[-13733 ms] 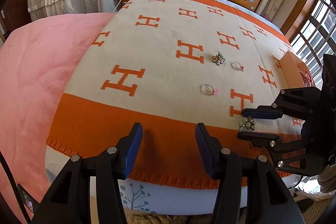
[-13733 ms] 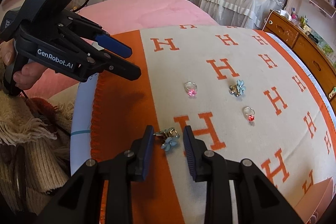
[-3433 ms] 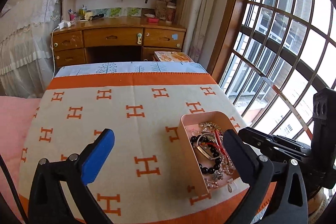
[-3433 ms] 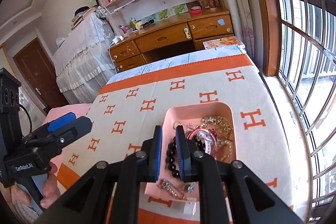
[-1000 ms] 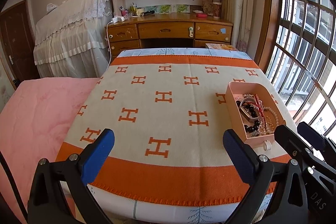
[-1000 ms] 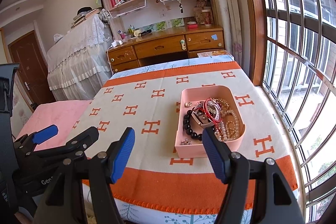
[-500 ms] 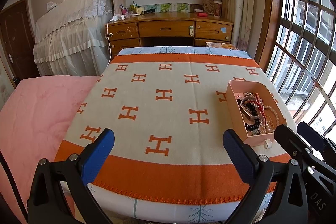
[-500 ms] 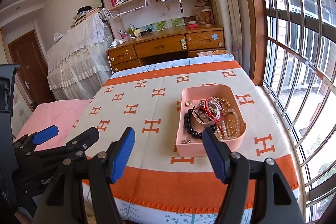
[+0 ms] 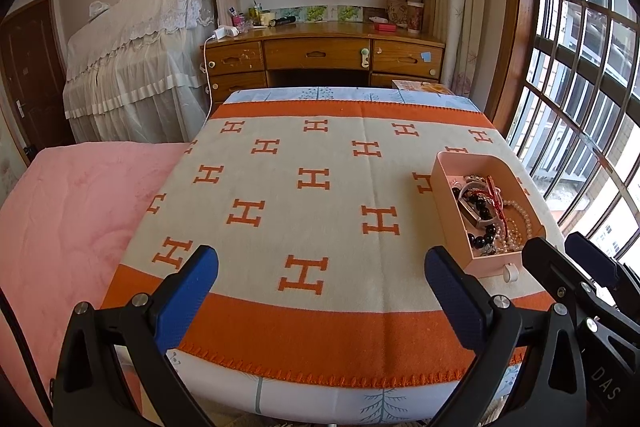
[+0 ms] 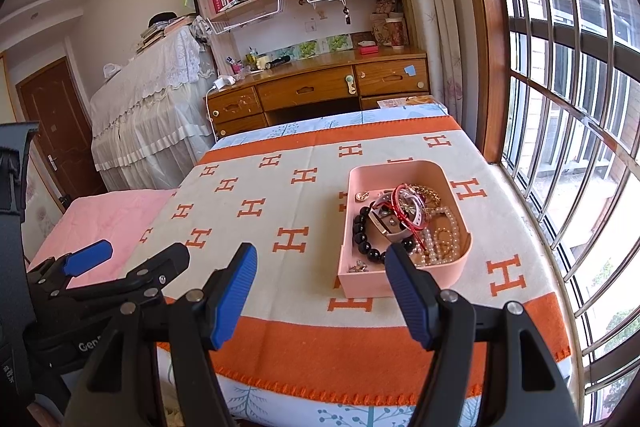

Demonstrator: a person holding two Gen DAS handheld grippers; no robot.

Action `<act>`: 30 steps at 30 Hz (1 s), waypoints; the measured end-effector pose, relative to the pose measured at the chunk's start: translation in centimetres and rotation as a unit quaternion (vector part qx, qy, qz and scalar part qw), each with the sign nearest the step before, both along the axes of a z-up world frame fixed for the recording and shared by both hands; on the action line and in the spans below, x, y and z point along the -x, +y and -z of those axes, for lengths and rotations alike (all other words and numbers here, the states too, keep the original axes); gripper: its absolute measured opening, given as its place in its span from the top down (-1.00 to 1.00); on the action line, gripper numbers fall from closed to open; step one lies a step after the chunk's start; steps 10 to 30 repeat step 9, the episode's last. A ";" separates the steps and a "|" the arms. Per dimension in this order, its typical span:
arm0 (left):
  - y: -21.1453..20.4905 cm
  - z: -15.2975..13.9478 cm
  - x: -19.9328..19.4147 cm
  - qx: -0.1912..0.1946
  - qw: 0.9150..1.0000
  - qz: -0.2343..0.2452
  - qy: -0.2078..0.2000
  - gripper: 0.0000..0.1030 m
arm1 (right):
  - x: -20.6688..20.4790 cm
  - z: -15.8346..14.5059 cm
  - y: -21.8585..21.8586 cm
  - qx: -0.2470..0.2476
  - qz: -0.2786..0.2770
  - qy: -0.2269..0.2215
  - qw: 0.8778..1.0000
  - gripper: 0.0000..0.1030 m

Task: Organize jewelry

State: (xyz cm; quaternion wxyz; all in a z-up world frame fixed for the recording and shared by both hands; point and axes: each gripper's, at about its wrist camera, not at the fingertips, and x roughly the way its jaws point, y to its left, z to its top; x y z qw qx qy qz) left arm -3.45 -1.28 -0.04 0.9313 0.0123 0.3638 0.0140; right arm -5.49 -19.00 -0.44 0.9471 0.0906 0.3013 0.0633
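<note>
Fingers first: left gripper [image 9: 320,291], lower centre of its view, jaws wide, nothing between them; right gripper [image 10: 320,291], lower centre of its view, jaws wide and empty, against narrow a few seconds ago when they reached into the box. Both hang off the near edge of the blanket [image 9: 320,323], clear of everything on it. Blanket: cream with orange H marks, orange border nearest; no loose piece shows on it, where rings and flower pieces lay scattered some seconds back. Box [image 10: 403,283]: pink, right of centre in the right view, lower right in the left view, resting on the blanket. Contents: black bead bracelet [image 10: 362,239], red cord [image 10: 400,203], pearl strand [image 10: 440,243], small pieces near the front wall. Judgement: sorting looks finished, grippers withdrawn. Farther: desk [image 9: 320,55], upper centre; shelves above; window at right.
</note>
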 end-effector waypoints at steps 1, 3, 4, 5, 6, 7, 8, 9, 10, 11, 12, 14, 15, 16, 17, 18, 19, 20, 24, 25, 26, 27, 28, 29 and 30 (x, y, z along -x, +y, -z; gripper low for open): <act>0.0 0.1 0.1 0.001 1.000 0.000 0.001 -0.98 | 0.0 0.0 0.0 0.000 0.000 0.000 1.000 -0.31; 0.2 0.3 0.3 0.002 1.000 -0.001 0.002 -0.98 | 0.0 0.1 0.1 0.000 0.000 0.000 1.000 -0.31; 0.3 0.4 0.3 0.002 1.000 -0.002 0.003 -0.98 | 0.0 0.1 0.1 0.001 0.000 0.000 1.000 -0.31; 0.4 0.4 0.3 0.002 1.000 -0.002 0.004 -0.98 | 0.0 0.1 0.1 0.000 0.000 0.001 1.000 -0.31; 0.5 0.5 0.5 0.003 1.000 -0.003 0.005 -0.98 | 0.0 0.1 0.1 0.000 -0.001 0.002 1.000 -0.31; 0.6 0.4 0.3 0.003 1.000 -0.004 0.006 -0.98 | 0.0 0.3 0.1 0.001 -0.002 0.002 1.000 -0.31; 0.7 0.5 0.3 0.003 1.000 -0.005 0.007 -0.98 | 0.0 0.4 0.2 0.001 -0.003 0.003 1.000 -0.31; 0.8 0.5 0.3 0.003 1.000 -0.006 0.008 -0.98 | -0.1 0.5 0.2 0.001 -0.004 0.004 1.000 -0.31; 0.8 0.5 0.3 0.003 1.000 -0.006 0.008 -0.98 | -0.1 0.5 0.2 0.001 -0.004 0.004 1.000 -0.31; 0.8 0.5 0.3 0.003 1.000 -0.006 0.008 -0.98 | -0.1 0.5 0.2 0.001 -0.004 0.004 1.000 -0.31; 0.8 0.5 0.3 0.003 1.000 -0.006 0.008 -0.98 | -0.1 0.5 0.2 0.001 -0.004 0.004 1.000 -0.31; 0.8 0.5 0.3 0.003 1.000 -0.006 0.008 -0.98 | -0.1 0.5 0.2 0.001 -0.004 0.004 1.000 -0.31; 0.8 0.5 0.3 0.003 1.000 -0.006 0.008 -0.98 | -0.1 0.5 0.2 0.001 -0.004 0.004 1.000 -0.31; 0.8 0.5 0.3 0.003 1.000 -0.006 0.008 -0.98 | -0.1 0.5 0.2 0.001 -0.004 0.004 1.000 -0.31; 0.8 0.5 0.3 0.003 1.000 -0.006 0.008 -0.98 | -0.1 0.5 0.2 0.001 -0.004 0.004 1.000 -0.31; 0.8 0.5 0.3 0.003 1.000 -0.006 0.008 -0.98 | -0.1 0.5 0.2 0.001 -0.004 0.004 1.000 -0.31; 0.8 0.5 0.3 0.003 1.000 -0.006 0.008 -0.98 | -0.1 0.5 0.2 0.001 -0.004 0.004 1.000 -0.31; 0.8 0.5 0.3 0.003 1.000 -0.006 0.008 -0.98 | -0.1 0.5 0.2 0.001 -0.004 0.004 1.000 -0.31; 0.8 0.5 0.3 0.003 1.000 -0.006 0.008 -0.98 | -0.1 0.5 0.2 0.001 -0.004 0.004 1.000 -0.31; 0.8 0.5 0.3 0.003 1.000 -0.006 0.008 -0.98 | -0.1 0.5 0.2 0.001 -0.004 0.004 1.000 -0.31; 0.8 0.5 0.3 0.003 1.000 -0.006 0.008 -0.98 | -0.1 0.5 0.2 0.001 -0.004 0.004 1.000 -0.31; 0.8 0.5 0.3 0.003 1.000 -0.006 0.008 -0.98 | -0.1 0.5 0.2 0.001 -0.004 0.004 1.000 -0.31; 0.8 0.5 0.3 0.003 1.000 -0.006 0.008 -0.98 | -0.1 0.5 0.2 0.001 -0.004 0.004 1.000 -0.31; 0.8 0.5 0.3 0.003 1.000 -0.006 0.008 -0.98 | -0.1 0.5 0.2 0.001 -0.004 0.004 1.000 -0.31; 0.8 0.5 0.3 0.003 1.000 -0.006 0.008 -0.98 | -0.1 0.5 0.2 0.001 -0.004 0.004 1.000 -0.31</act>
